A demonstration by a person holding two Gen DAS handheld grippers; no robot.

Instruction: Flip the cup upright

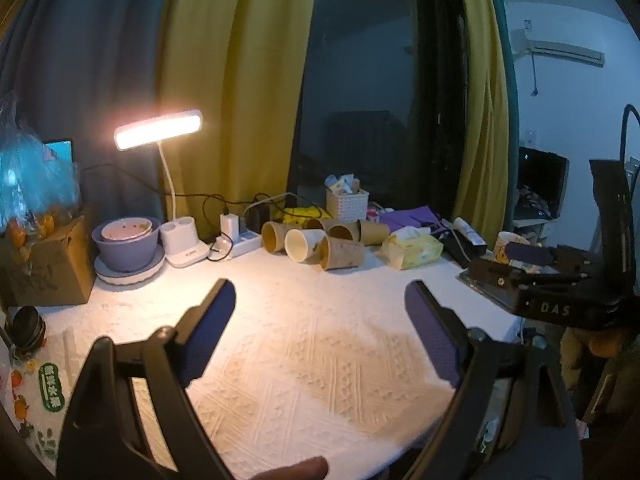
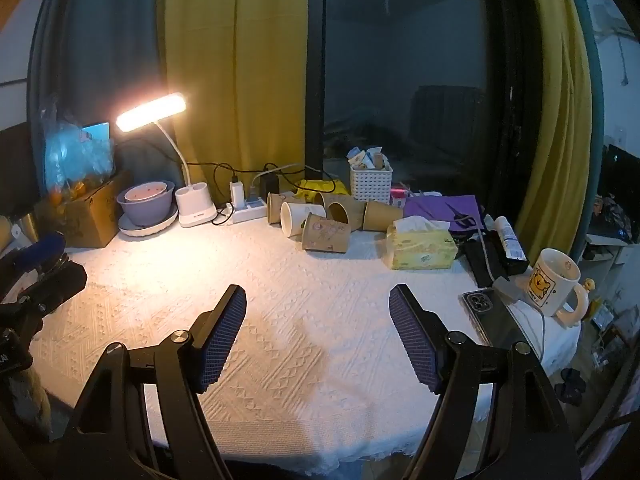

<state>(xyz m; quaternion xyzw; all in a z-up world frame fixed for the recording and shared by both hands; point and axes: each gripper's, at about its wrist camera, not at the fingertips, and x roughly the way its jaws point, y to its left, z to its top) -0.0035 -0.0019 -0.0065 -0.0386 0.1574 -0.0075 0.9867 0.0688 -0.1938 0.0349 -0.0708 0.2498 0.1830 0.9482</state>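
Both tools, left gripper point(image 1: 320, 300) and right gripper point(image 2: 318, 306), are hovering spread and empty above the tablecloth point(image 2: 280, 300). Paper cups point(image 2: 326, 234) are lying tipped over well beyond, so an approach is judged pending.

Black plastic frames are being shown on the left gripper point(image 1: 320, 304) and the right gripper point(image 2: 318, 312), each finger being faced with a blue ribbed pad point(image 2: 222, 340) (silver screws are being seen at the right one's pivots). White "DAS" lettering point(image 1: 554, 309) is being displayed.
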